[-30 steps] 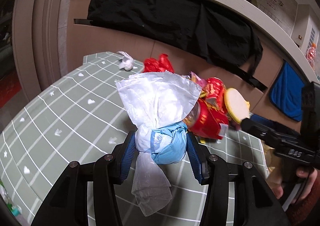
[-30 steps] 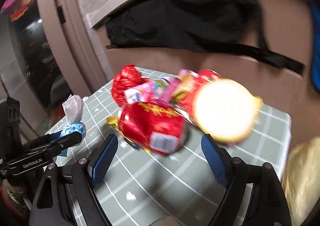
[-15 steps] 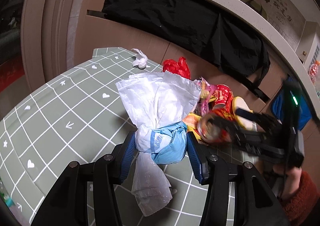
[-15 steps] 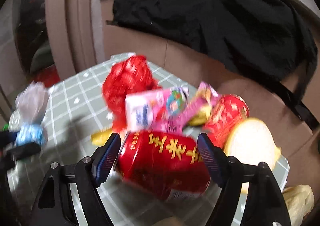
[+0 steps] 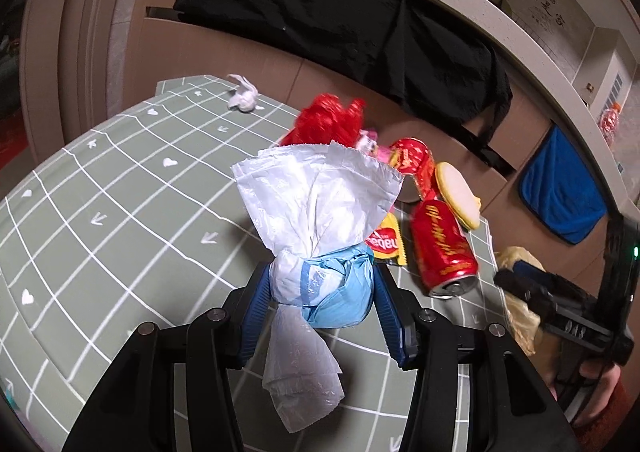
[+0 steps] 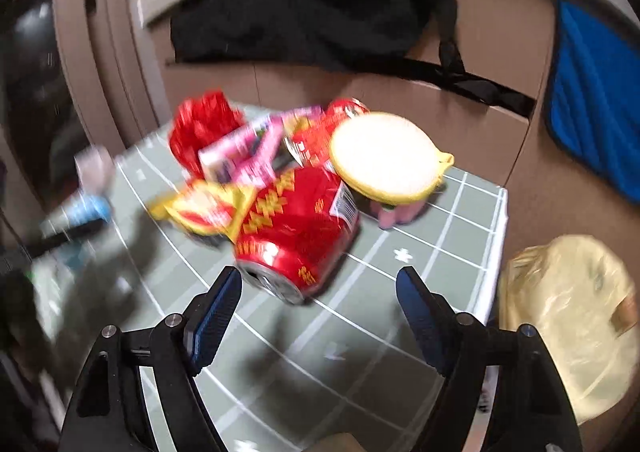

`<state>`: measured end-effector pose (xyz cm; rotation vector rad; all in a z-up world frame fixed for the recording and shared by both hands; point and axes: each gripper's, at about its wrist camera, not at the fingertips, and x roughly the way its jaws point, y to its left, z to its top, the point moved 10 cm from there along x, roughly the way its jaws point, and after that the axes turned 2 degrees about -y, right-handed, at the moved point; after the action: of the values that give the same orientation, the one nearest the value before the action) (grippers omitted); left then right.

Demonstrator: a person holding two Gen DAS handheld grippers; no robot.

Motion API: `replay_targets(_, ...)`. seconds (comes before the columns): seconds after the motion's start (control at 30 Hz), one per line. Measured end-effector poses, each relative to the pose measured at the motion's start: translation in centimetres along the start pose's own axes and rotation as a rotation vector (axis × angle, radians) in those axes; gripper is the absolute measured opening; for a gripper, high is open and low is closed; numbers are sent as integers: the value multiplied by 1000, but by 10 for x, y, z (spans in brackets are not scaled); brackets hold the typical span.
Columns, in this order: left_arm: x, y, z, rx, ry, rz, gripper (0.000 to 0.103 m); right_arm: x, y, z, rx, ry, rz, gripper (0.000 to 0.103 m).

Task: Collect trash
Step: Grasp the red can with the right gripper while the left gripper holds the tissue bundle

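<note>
My left gripper [image 5: 320,292] is shut on a white and blue plastic bag bundle [image 5: 320,236] and holds it above the green checked table [image 5: 120,211]. A red drink can [image 5: 440,248] lies on its side on the table, also in the right wrist view [image 6: 296,236]. My right gripper [image 6: 318,316] is open and empty just in front of the can; it shows at the right of the left wrist view [image 5: 560,308]. Behind the can lie a yellow wrapper [image 6: 208,207], pink wrappers [image 6: 248,155], a red plastic bag [image 6: 200,127], a round yellow lid [image 6: 388,159] and a second red can [image 5: 412,161].
A crumpled white tissue [image 5: 242,99] lies at the table's far corner. A yellowish bag [image 6: 572,316] hangs beyond the table's right edge. A black garment [image 5: 340,23] and a blue cloth [image 5: 560,187] hang on the brown wall behind.
My right gripper had closed in around the red can half a second ago; now it has drawn back and the can lies free on the table. The left gripper keeps its hold.
</note>
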<state>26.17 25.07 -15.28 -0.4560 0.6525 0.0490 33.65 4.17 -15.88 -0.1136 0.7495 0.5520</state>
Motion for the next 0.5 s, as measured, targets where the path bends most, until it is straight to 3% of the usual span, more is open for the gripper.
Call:
replay_targets(0.13,1,-7,-4,13,9,0,51,18,19,21,69,-38,40,77)
replay_targets(0.23,2,-4,-5,9,17,1,51,38,32,28,21,-58,-39,77)
replay_targets(0.3,3,1,-4,2,20,6,51,56,31,29,12,-38,-79,77)
replay_targets(0.5,10,14,-5,-27,35,11,51,84,21,16,57,32,-83,77)
